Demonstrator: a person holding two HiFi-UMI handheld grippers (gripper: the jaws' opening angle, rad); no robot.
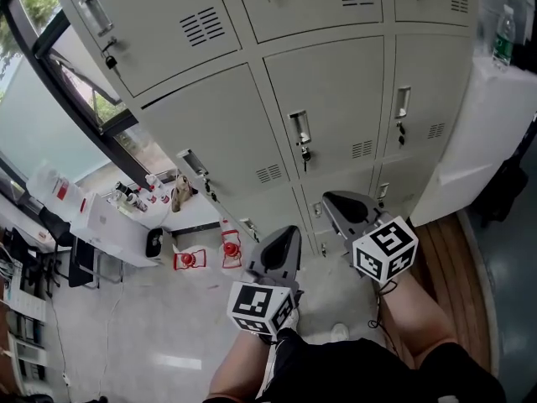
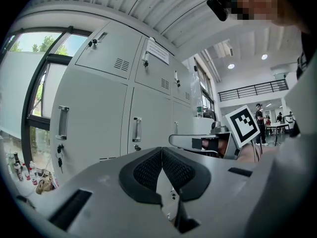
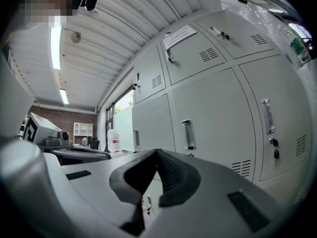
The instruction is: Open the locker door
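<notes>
A wall of grey metal lockers (image 1: 336, 99) fills the head view, every door closed. The middle door has a recessed handle (image 1: 299, 128) with a key (image 1: 304, 154) hanging under it. My left gripper (image 1: 288, 233) and right gripper (image 1: 333, 200) hang side by side in front of the lower lockers, apart from them, both shut and empty. In the left gripper view the left gripper (image 2: 162, 150) has its pads together, with locker handles (image 2: 137, 129) ahead. In the right gripper view the right gripper (image 3: 157, 152) is shut too, and a door handle (image 3: 187, 134) stands beyond it.
A window (image 1: 50, 82) runs along the left. Below it stands a white table (image 1: 109, 221) with bottles, and red items (image 1: 231, 248) lie on the floor. A white cabinet (image 1: 495, 124) with a bottle (image 1: 503, 36) stands right of the lockers. The person's legs are below.
</notes>
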